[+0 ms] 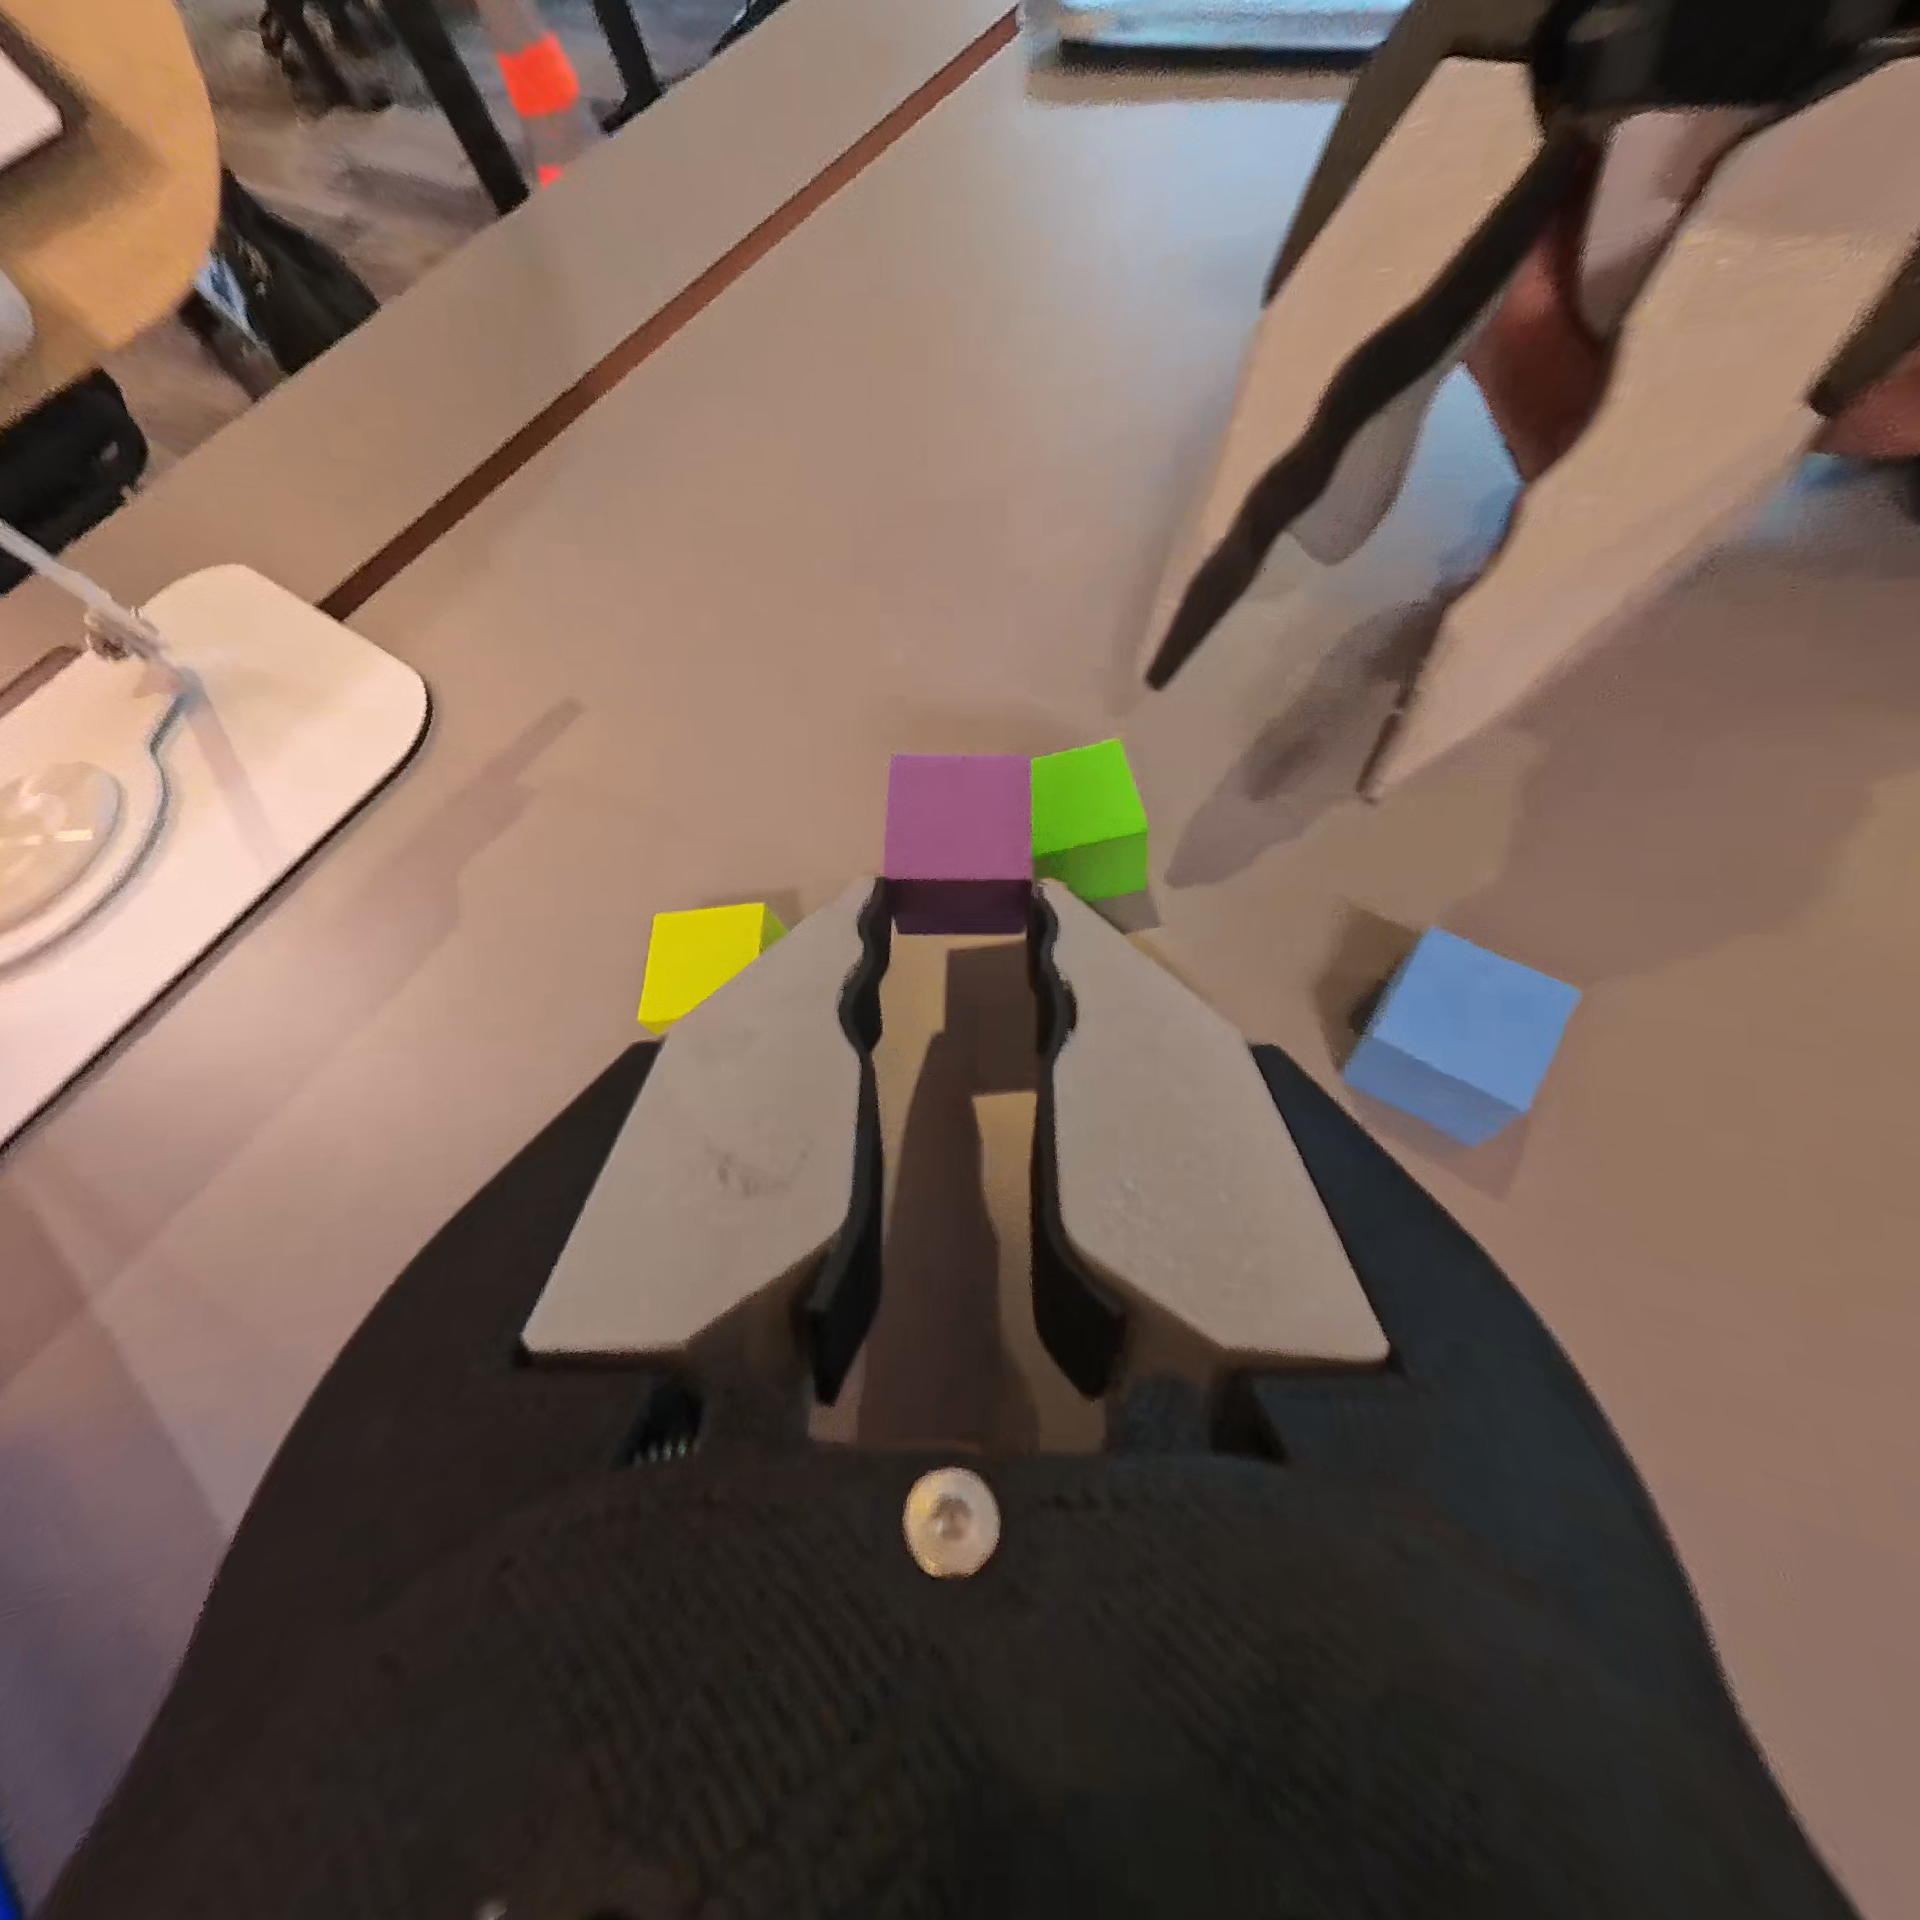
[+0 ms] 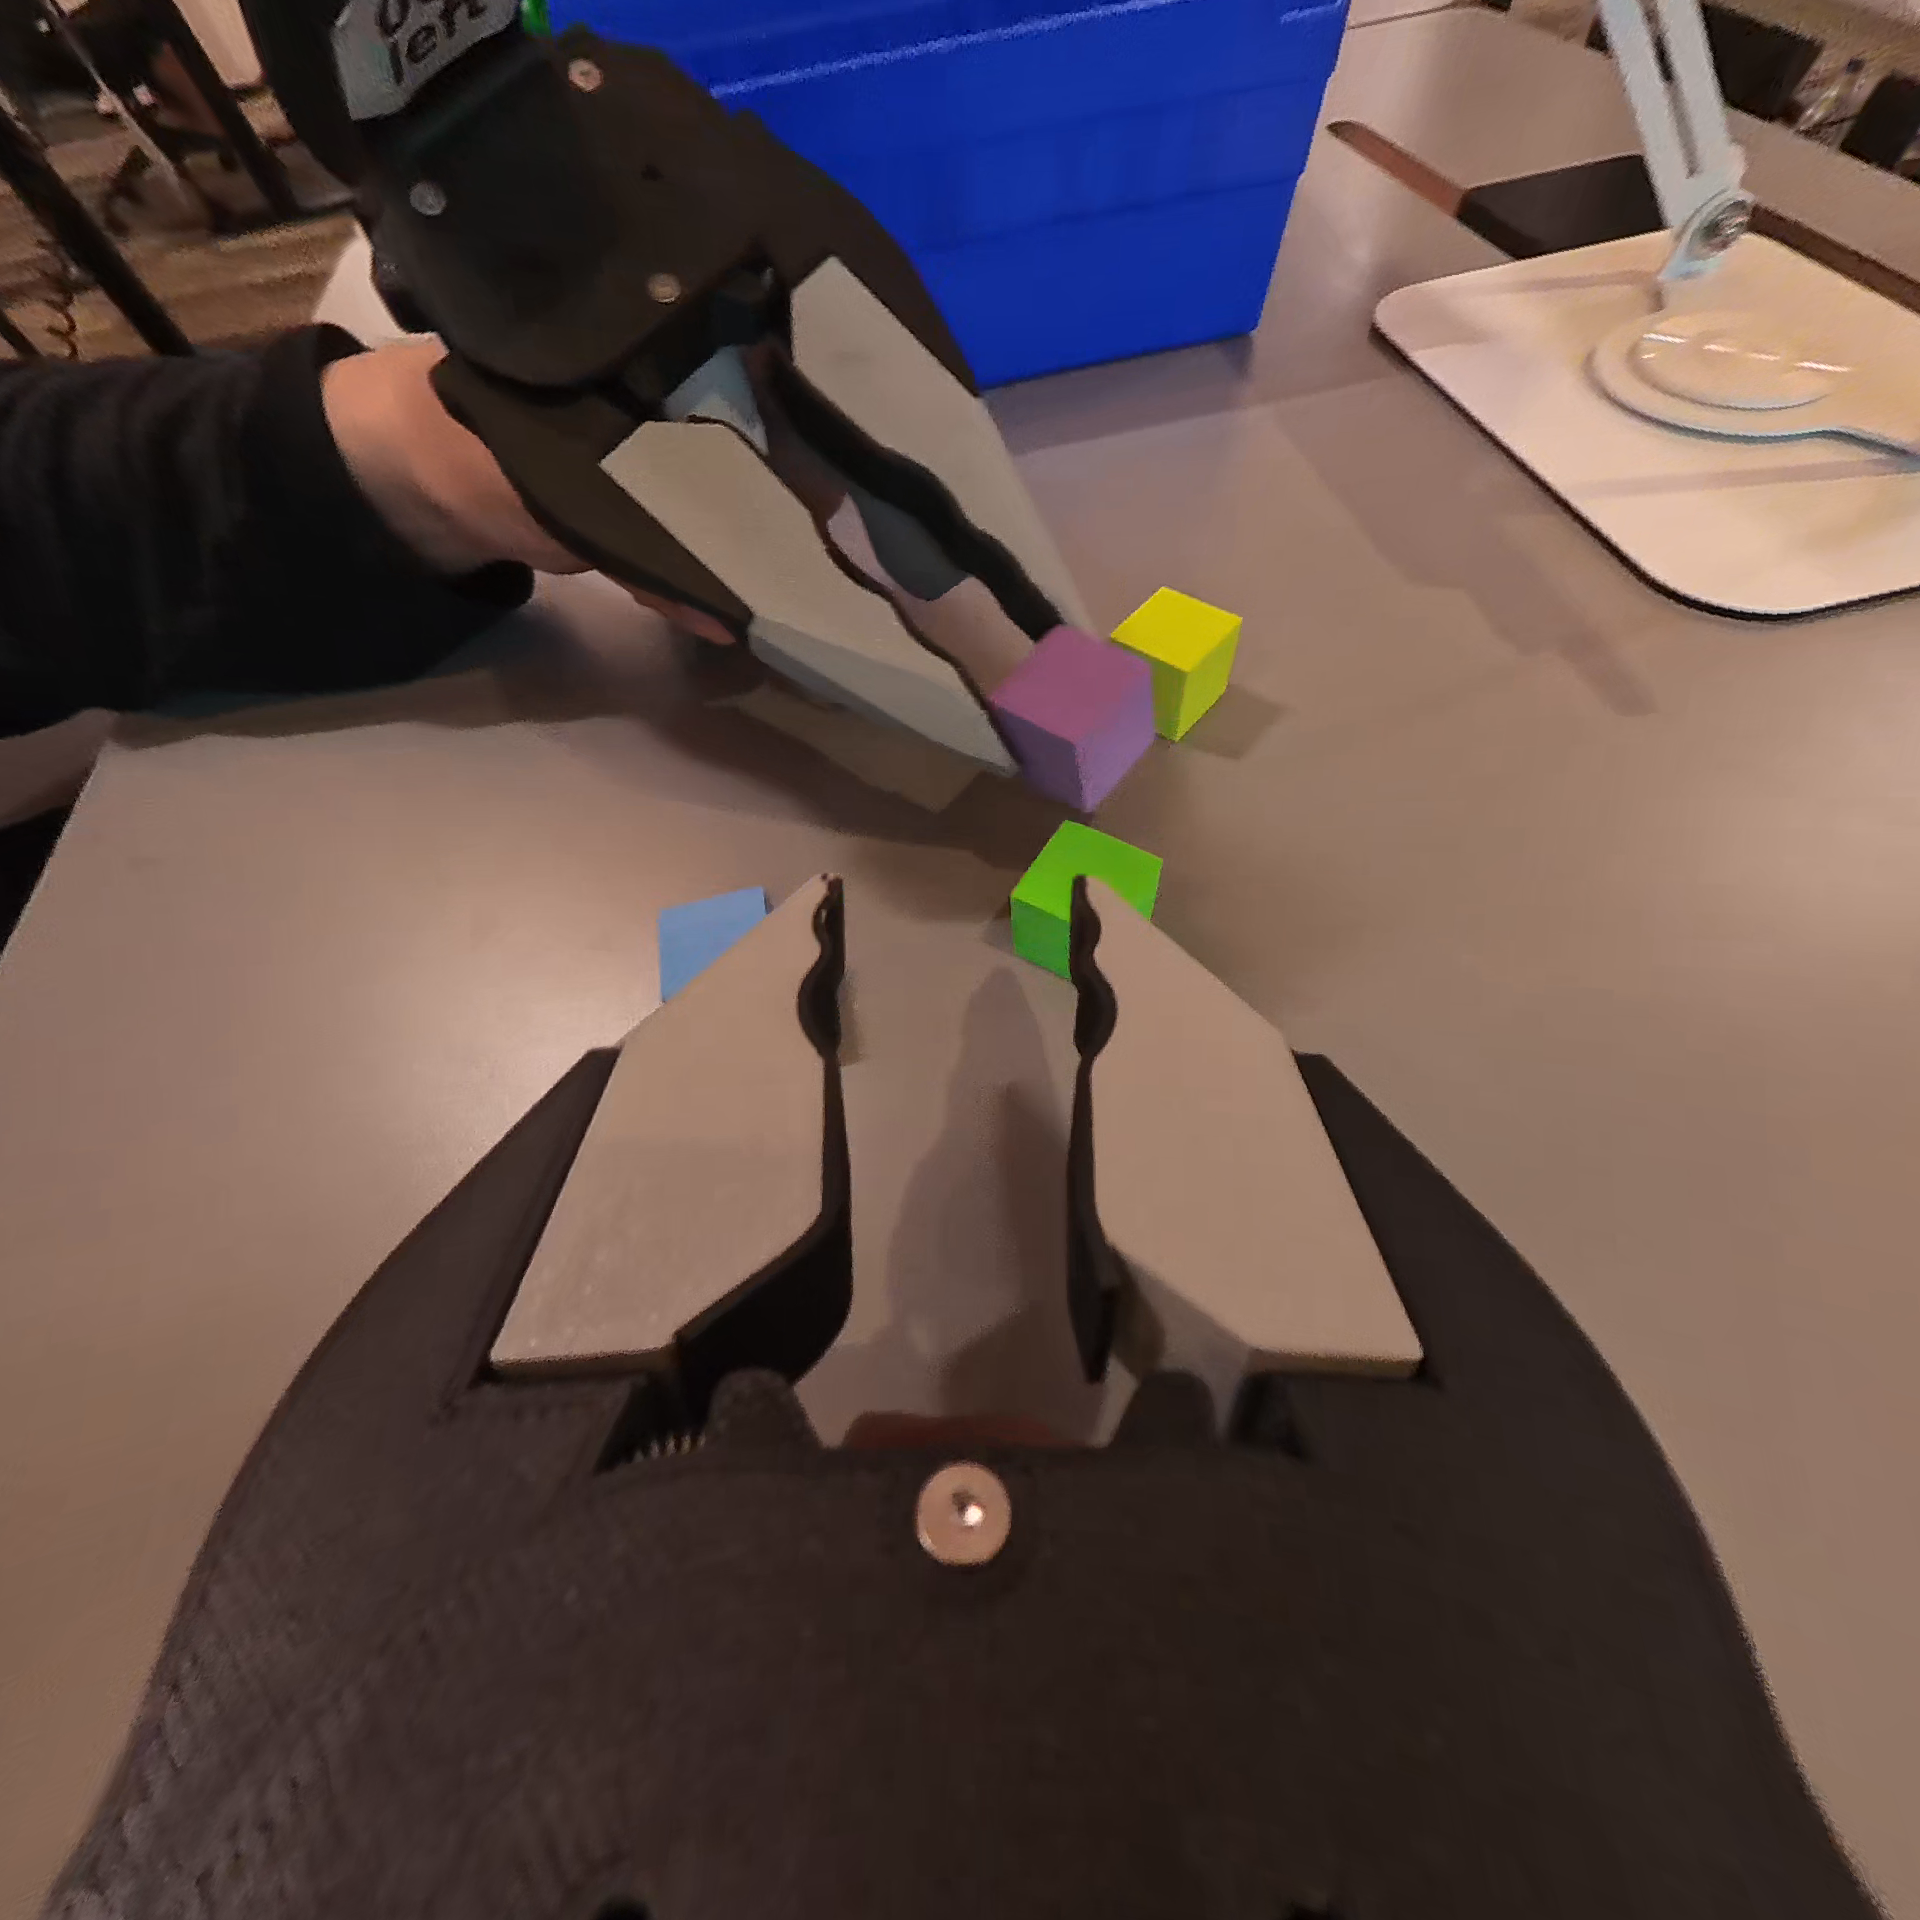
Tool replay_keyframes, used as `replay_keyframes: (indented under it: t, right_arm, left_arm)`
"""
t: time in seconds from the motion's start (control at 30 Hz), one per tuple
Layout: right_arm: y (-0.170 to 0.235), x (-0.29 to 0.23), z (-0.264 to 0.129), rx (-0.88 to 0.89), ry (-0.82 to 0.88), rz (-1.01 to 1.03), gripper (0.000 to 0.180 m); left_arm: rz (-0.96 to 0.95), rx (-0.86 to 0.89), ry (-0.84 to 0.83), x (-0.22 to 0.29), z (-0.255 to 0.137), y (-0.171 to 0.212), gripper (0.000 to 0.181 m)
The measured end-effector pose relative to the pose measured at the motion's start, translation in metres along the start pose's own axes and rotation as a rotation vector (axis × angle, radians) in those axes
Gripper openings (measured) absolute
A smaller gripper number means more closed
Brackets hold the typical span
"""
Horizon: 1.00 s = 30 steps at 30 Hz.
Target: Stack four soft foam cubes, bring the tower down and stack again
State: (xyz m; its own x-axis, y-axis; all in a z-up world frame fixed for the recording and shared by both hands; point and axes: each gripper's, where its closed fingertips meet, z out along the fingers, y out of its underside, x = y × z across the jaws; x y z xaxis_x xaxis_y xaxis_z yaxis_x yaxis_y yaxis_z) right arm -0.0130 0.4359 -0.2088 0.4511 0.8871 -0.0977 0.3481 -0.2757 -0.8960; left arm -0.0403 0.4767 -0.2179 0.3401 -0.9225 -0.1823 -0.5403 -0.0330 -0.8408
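Four foam cubes are on a grey table. My left gripper [image 1: 956, 894] is shut on the purple cube [image 1: 958, 821], held at its fingertips; it also shows in the right wrist view [image 2: 1081, 717], just above the table. The yellow cube [image 1: 696, 961] [image 2: 1184, 655] sits left of my left fingers. The green cube [image 1: 1091, 821] [image 2: 1081, 883] lies right of the purple one. The blue cube [image 1: 1460, 1034] [image 2: 707, 935] lies apart. My right gripper [image 2: 956, 894] is open and empty, between the blue and green cubes; it shows blurred at the upper right in the left wrist view [image 1: 1278, 707].
A white stand base [image 1: 208, 748] [image 2: 1683, 436] with a lamp arm lies on the table beside the cubes. A blue plastic bin [image 2: 1039, 166] stands at the table's far side. A person's hand in a dark sleeve [image 2: 208, 520] holds the left gripper. Across from one pair of fingers to the other is roughly 6 cm.
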Motion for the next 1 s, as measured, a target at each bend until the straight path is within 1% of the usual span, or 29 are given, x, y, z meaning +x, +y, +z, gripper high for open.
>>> replay_keyframes:
  t: [0.13, 0.3, 0.37, 0.5, 0.7, 0.83, 0.93, 1.0]
  right_arm:
    - [-0.007, 0.001, -0.007, 0.045, -0.005, 0.002, 0.041]
    - [-0.008, -0.008, -0.006, 0.052, -0.045, -0.023, 0.041]
    - [-0.007, -0.015, -0.003, 0.044, -0.072, -0.041, 0.042]
    - [-0.006, -0.025, 0.001, 0.03, -0.108, -0.073, 0.042]
    - [-0.002, -0.034, 0.004, 0.002, -0.143, -0.091, 0.025]
    - [-0.001, -0.036, 0.005, 0.0, -0.148, -0.108, 0.025]
    - [-0.004, -0.038, 0.004, 0.009, -0.157, -0.1, 0.029]
    - [-0.004, -0.039, 0.004, 0.009, -0.165, -0.105, 0.025]
  left_arm:
    - [0.098, 0.039, 0.097, 0.017, -0.013, -0.009, 0.024]
    - [0.084, 0.072, 0.307, 0.048, -0.025, -0.013, 0.024]
    - [0.074, 0.075, 0.362, 0.057, -0.027, -0.014, 0.024]
    - [0.098, 0.06, 0.378, 0.063, -0.027, -0.012, 0.024]
    - [0.106, 0.041, 0.395, 0.066, -0.027, -0.009, 0.024]
    - [0.103, 0.023, 0.412, 0.068, -0.027, -0.005, 0.024]
    - [0.117, 0.007, 0.417, 0.071, -0.025, -0.002, 0.024]
    - [0.118, 0.005, 0.416, 0.072, -0.025, -0.001, 0.024]
